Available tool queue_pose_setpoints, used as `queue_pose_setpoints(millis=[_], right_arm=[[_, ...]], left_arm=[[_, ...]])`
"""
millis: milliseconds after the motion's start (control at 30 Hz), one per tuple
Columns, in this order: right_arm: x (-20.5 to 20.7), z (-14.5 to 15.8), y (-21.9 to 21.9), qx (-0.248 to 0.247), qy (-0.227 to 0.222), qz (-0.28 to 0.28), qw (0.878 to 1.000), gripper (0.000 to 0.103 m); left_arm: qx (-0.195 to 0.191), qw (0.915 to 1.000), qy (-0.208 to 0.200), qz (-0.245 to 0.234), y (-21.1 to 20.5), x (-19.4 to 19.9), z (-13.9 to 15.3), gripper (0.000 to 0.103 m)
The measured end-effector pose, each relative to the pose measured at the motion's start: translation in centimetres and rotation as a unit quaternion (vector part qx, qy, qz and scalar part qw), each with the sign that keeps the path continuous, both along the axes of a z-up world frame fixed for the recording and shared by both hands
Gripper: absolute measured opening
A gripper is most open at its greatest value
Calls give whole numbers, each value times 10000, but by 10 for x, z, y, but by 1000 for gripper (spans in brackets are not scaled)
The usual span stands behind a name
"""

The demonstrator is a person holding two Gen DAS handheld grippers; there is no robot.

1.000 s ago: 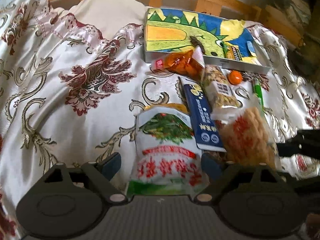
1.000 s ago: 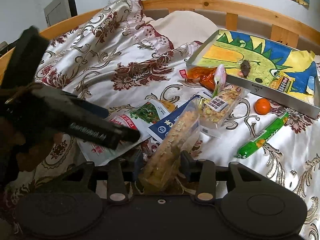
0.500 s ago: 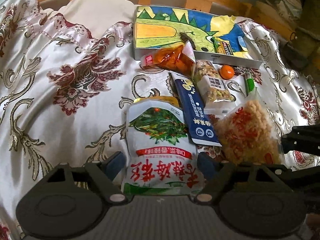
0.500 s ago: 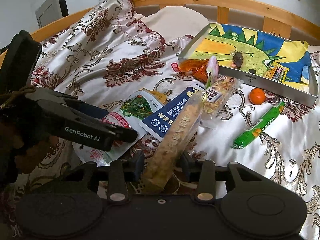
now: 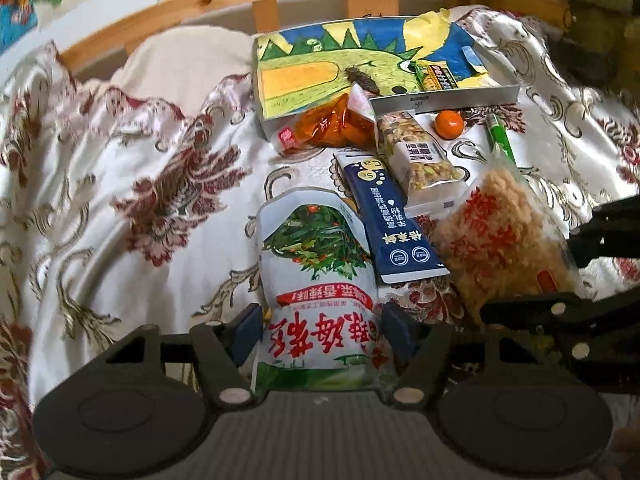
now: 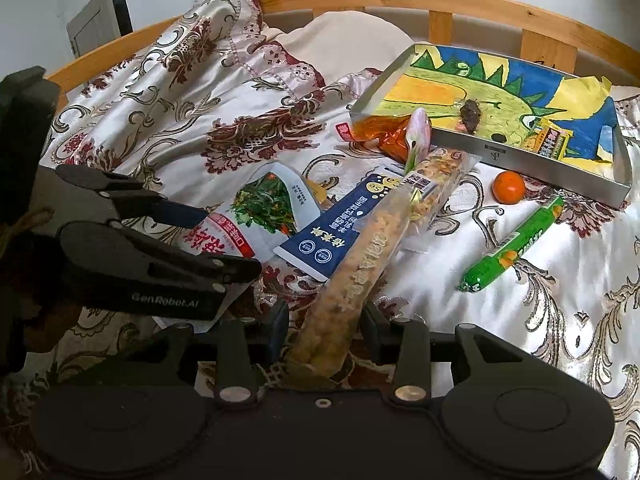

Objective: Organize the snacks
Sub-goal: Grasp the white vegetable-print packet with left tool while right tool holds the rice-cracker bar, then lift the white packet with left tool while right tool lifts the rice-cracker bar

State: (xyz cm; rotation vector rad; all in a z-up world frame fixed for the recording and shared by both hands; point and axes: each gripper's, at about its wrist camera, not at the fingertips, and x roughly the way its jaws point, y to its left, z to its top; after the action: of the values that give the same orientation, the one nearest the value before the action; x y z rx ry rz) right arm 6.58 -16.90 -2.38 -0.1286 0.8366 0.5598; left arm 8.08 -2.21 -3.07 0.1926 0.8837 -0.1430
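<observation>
A white snack bag (image 5: 320, 320) with green leaves and red characters lies on the bedspread. My left gripper (image 5: 322, 332) straddles its lower half. Its jaws are closing, both pads touch the bag's edges, and the bag bulges between them. The same gripper (image 6: 230, 242) shows at the left of the right wrist view. My right gripper (image 6: 326, 320) is shut on a clear bag of golden crisps (image 6: 352, 280), held on edge and slanting up; this bag (image 5: 500, 248) sits right of the white one. The metal tray (image 5: 460, 98) with a dinosaur drawing stands at the back.
Between the bags and the tray lie a navy packet (image 5: 396, 224), a nut bar pack (image 5: 416, 160), an orange packet (image 5: 332, 124), a mandarin (image 5: 449, 124) and a green sausage (image 6: 512, 244). A small packet (image 5: 436, 76) lies in the tray. A wooden bed rail (image 6: 400, 0) runs behind.
The left jaws have narrowed from well outside the white bag onto its edges, and the bag has buckled up. The right gripper has kept still with the crisp bag.
</observation>
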Motion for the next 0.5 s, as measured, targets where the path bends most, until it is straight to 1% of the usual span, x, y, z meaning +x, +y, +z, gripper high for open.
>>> queue_pose_setpoints(millis=[67, 100, 133, 267, 333, 467, 500], right_arm=[[0, 0, -1, 10, 12, -17, 10000, 42], [0, 0, -1, 12, 13, -21, 10000, 42], [0, -1, -1, 12, 12, -24, 10000, 42], [0, -1, -3, 55, 29, -21, 10000, 42], [0, -1, -3, 64, 24, -14, 10000, 42], [-1, -1, -4, 52, 23, -36, 10000, 42], [-1, -1, -4, 47, 22, -49, 10000, 41]], left_arm=[[-57, 10000, -11, 6, 0, -1, 2, 67], [-96, 10000, 4, 2, 1, 0, 3, 63], [-135, 9999, 26, -8, 2, 0, 4, 61], [-150, 9999, 55, -10, 4, 1, 5, 59], [-33, 10000, 17, -17, 0, -1, 6, 58], [304, 9992, -195, -158, -15, -11, 10, 57], [361, 9989, -238, -194, -18, -13, 11, 57]])
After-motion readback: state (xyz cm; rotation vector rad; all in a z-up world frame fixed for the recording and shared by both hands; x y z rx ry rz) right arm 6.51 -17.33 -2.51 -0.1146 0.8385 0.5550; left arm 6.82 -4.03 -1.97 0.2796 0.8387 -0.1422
